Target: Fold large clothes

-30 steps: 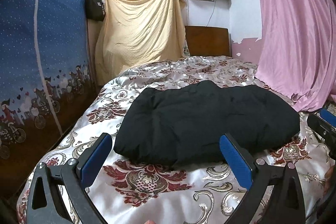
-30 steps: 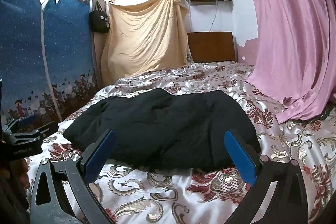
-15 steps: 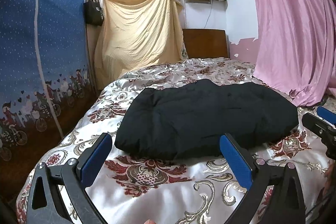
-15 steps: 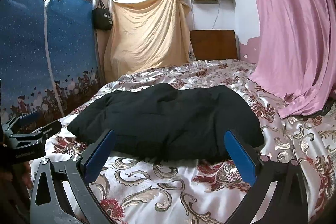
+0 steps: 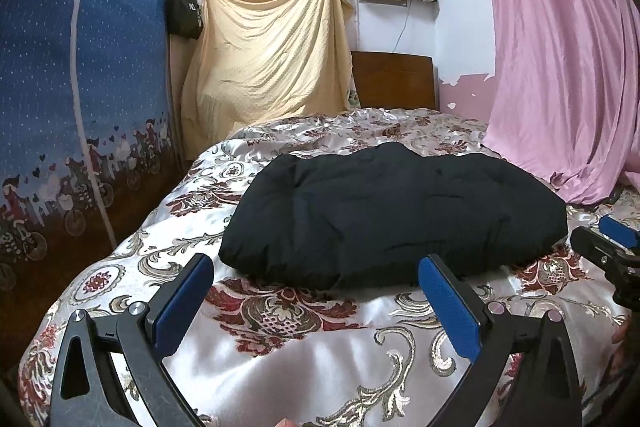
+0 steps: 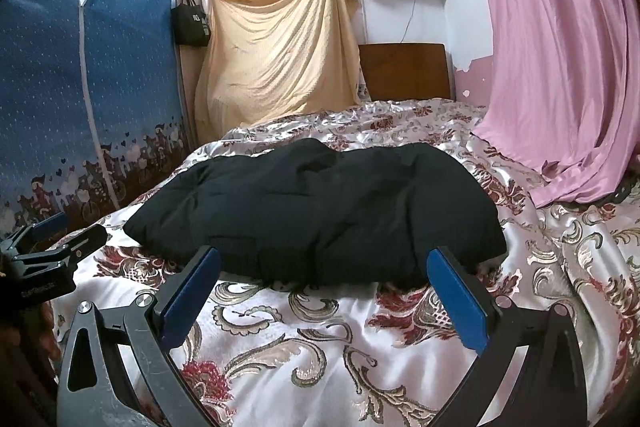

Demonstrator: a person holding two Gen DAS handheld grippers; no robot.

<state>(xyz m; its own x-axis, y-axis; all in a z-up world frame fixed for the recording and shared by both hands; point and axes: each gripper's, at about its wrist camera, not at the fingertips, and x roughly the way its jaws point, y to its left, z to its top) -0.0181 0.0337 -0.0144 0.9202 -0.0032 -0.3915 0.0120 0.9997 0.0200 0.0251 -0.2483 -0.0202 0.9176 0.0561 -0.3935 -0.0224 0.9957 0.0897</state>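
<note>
Two grippers: left gripper [image 5: 316, 283] and right gripper [image 6: 324, 277], both spread wide, nothing held
Garment: black padded coat [image 5: 394, 215], bundled into a thick oblong on the bedspread [image 5: 288, 355]
Position: coat just beyond both sets of fingertips, near edge between them, not touched
Step, judged: fold looks done or close; if tidying, best to pinch the near hem at both corners, lift evenly, avoid snagging the satin beneath
Backdrop: pink curtain [image 5: 560, 47] at right
</note>
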